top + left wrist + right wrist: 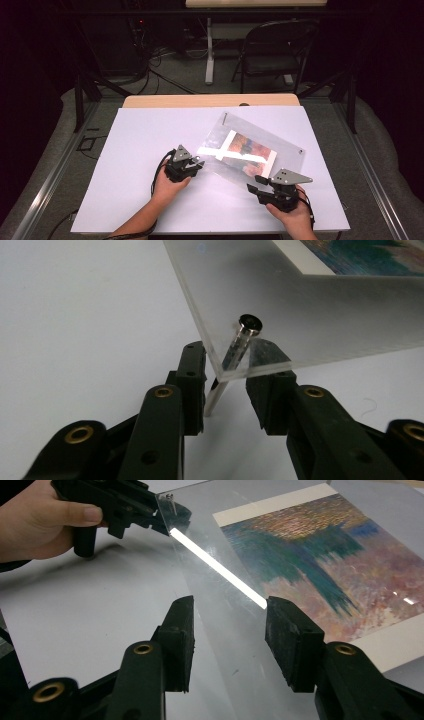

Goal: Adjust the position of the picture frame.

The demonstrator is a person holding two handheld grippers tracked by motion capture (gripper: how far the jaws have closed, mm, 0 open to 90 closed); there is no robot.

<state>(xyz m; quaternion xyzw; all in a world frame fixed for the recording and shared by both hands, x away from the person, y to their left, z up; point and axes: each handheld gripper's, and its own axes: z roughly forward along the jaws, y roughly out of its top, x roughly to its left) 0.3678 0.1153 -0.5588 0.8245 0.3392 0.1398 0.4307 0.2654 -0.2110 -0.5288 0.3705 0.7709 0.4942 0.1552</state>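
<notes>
Two grippers at an acrylic picture frame, with its corner screw half dealt with.

One clear acrylic frame [260,150], holding a colourful print [320,565], is seen lying askew right of the worktop's [130,200] middle, its near-left corner raised off the surface. At that corner a metal screw [239,352] passes slantwise through the panel, its tip resting on the worktop; the left gripper [226,385] is set about it with jaws partly open, the screw between them but not pinched. The right gripper [229,630] is held at the frame's near edge, jaws partly open astride the panel and not pressed on it. Judged from this, the corner screw appears loosened, not removed; another fastener [300,150] is seen at the far-right corner, so most of the work seems left.
</notes>
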